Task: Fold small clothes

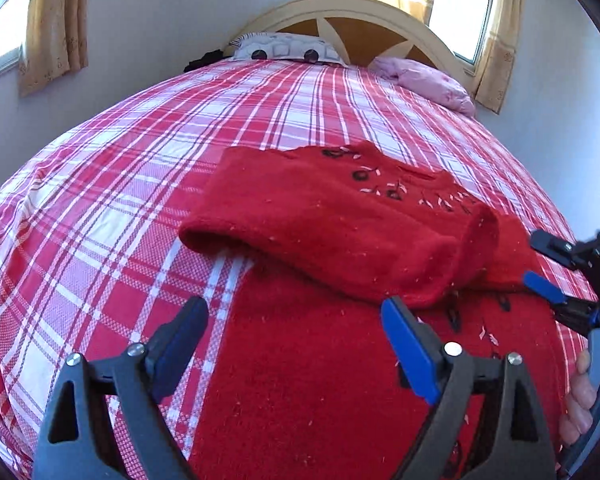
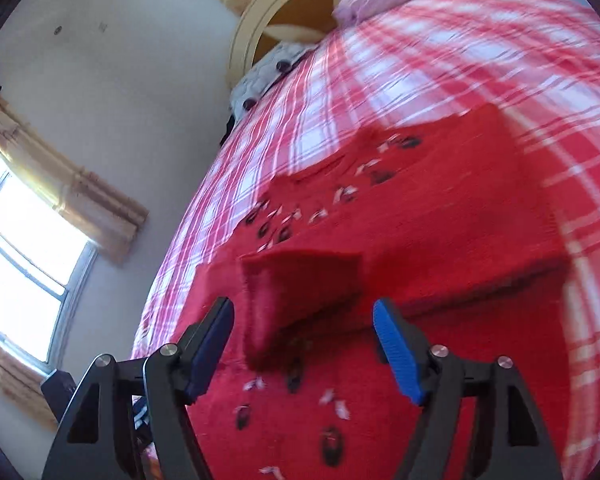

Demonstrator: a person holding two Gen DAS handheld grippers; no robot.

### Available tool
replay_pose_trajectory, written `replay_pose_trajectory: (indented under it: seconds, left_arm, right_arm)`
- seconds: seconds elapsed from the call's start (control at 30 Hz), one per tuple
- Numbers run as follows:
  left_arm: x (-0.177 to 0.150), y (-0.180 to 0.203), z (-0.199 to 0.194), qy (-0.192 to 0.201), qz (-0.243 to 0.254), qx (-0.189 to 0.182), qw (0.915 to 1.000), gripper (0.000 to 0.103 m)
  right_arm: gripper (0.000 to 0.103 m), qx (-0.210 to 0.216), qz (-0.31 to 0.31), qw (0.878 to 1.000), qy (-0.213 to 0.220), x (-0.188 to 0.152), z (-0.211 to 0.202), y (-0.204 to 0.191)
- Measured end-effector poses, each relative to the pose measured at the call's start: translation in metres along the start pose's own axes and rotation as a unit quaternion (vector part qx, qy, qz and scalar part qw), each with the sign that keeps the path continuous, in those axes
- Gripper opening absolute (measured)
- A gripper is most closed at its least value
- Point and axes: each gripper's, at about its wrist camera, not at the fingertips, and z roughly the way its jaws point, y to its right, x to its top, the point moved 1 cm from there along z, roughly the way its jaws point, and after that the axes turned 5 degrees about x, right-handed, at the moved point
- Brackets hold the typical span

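A red sweater [image 1: 320, 380] with black and white embroidery lies flat on the red and white plaid bed cover [image 1: 100, 208]. One sleeve [image 1: 320, 216] is folded across its body. My left gripper [image 1: 296, 308] hovers open over the sweater's near left part, with nothing pressed between its blue pads. My right gripper [image 1: 538, 258] is at the sweater's right edge, also open. In the blurred right wrist view the right gripper [image 2: 303, 306] stands open with the sleeve's cuff end [image 2: 300, 292] lying loose between and just beyond the fingers, on the sweater [image 2: 440, 208].
A cream arched headboard [image 1: 364, 12] stands at the far end, with a patterned pillow [image 1: 288, 48] and a pink pillow [image 1: 428, 80]. Curtained windows [image 1: 460, 8] sit in the walls. A hand [image 1: 580, 400] holds the right gripper's handle.
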Motion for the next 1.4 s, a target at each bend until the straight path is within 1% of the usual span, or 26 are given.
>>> replay_pose_trajectory:
  seconds: [0.1, 0.13, 0.17, 0.27, 0.4, 0.47, 0.57, 0.63, 0.7, 0.77, 0.8, 0.87, 0.93, 0.97, 1.0, 1.03, 1.07, 1.1, 1.17, 1.23, 1.3, 1.4]
  left_arm:
    - [0.0, 0.004, -0.008, 0.015, 0.014, 0.005, 0.9998, 0.091]
    - [0.001, 0.005, -0.011, 0.021, 0.02, 0.008, 0.9996, 0.091]
    - [0.001, 0.005, -0.013, 0.024, 0.022, 0.011, 0.9994, 0.091]
    - [0.005, 0.004, -0.012, 0.027, 0.024, 0.015, 0.9993, 0.091]
    - [0.006, -0.004, -0.01, 0.023, 0.019, 0.019, 0.9994, 0.091]
    - [0.005, -0.009, -0.01, 0.024, 0.018, 0.023, 0.9993, 0.091]
    - [0.003, -0.015, -0.008, 0.026, 0.022, 0.033, 0.9989, 0.091]
    - [0.002, -0.017, -0.004, 0.024, 0.021, 0.035, 0.9989, 0.091]
    - [0.002, -0.018, 0.001, 0.017, 0.014, 0.032, 0.9992, 0.091]
    - [0.002, -0.017, 0.006, 0.005, 0.012, 0.029, 0.9995, 0.091]
    - [0.001, -0.015, 0.007, 0.004, 0.014, 0.029, 0.9995, 0.091]
    - [-0.001, -0.012, 0.006, 0.008, 0.022, 0.036, 0.9991, 0.091]
    - [-0.001, -0.011, 0.005, 0.01, 0.025, 0.037, 0.999, 0.091]
    - [-0.001, -0.012, 0.005, 0.01, 0.024, 0.035, 0.999, 0.091]
    - [-0.002, -0.012, 0.004, 0.01, 0.023, 0.035, 0.9991, 0.091]
    - [-0.001, -0.013, 0.003, 0.011, 0.021, 0.036, 0.9991, 0.091]
    - [-0.001, -0.015, 0.002, 0.011, 0.018, 0.037, 0.9991, 0.091]
    - [-0.001, -0.016, 0.002, 0.011, 0.017, 0.037, 0.9991, 0.091]
    - [-0.001, -0.018, 0.004, 0.007, 0.013, 0.038, 0.9992, 0.091]
    - [-0.002, -0.018, 0.005, 0.007, 0.013, 0.039, 0.9991, 0.091]
    - [-0.002, -0.019, 0.007, 0.008, 0.013, 0.048, 0.9987, 0.091]
    - [0.001, -0.021, 0.008, 0.009, 0.002, 0.054, 0.9985, 0.091]
  right_arm:
    - [0.073, 0.009, 0.029, 0.999, -0.02, 0.002, 0.022, -0.007]
    - [0.073, 0.008, 0.036, 0.999, -0.033, 0.002, 0.032, -0.011]
    - [0.073, -0.003, 0.033, 0.998, -0.045, 0.001, 0.04, -0.017]
    - [0.073, -0.075, -0.01, 0.993, -0.091, -0.004, 0.073, -0.037]
    - [0.073, -0.128, -0.064, 0.985, -0.097, -0.01, 0.093, -0.043]
    - [0.073, -0.119, -0.054, 0.988, -0.079, -0.014, 0.081, -0.035]
    - [0.073, -0.119, -0.036, 0.991, -0.053, -0.021, 0.052, -0.014]
    - [0.072, -0.09, -0.011, 0.995, -0.037, -0.025, 0.037, 0.002]
    - [0.072, -0.076, 0.002, 0.997, -0.023, -0.025, 0.026, 0.01]
    - [0.072, -0.065, 0.011, 0.998, -0.017, -0.024, 0.019, 0.01]
    - [0.072, -0.06, 0.016, 0.998, -0.012, -0.022, 0.016, 0.009]
    - [0.072, -0.036, 0.021, 0.999, -0.014, -0.016, 0.017, 0.007]
    - [0.072, -0.027, 0.03, 0.999, -0.018, -0.012, 0.021, 0.009]
    - [0.07, -0.028, 0.025, 0.999, -0.02, -0.01, 0.027, 0.008]
    - [0.059, -0.036, 0.014, 0.999, -0.024, -0.012, 0.03, 0.005]
    - [0.035, -0.053, 0.002, 0.998, -0.032, -0.015, 0.033, 0.004]
    - [0.024, -0.073, -0.006, 0.996, -0.047, -0.02, 0.038, 0.004]
    - [0.009, -0.084, -0.009, 0.995, -0.057, -0.023, 0.041, 0.006]
    - [0.008, -0.102, -0.021, 0.993, -0.059, -0.03, 0.04, 0.005]
    - [0.007, -0.11, -0.054, 0.991, -0.054, -0.031, 0.035, -0.008]
    - [0.007, -0.108, -0.108, 0.987, -0.045, -0.028, 0.026, -0.031]
    - [0.007, -0.111, -0.198, 0.974, -0.022, -0.008, 0.015, -0.07]
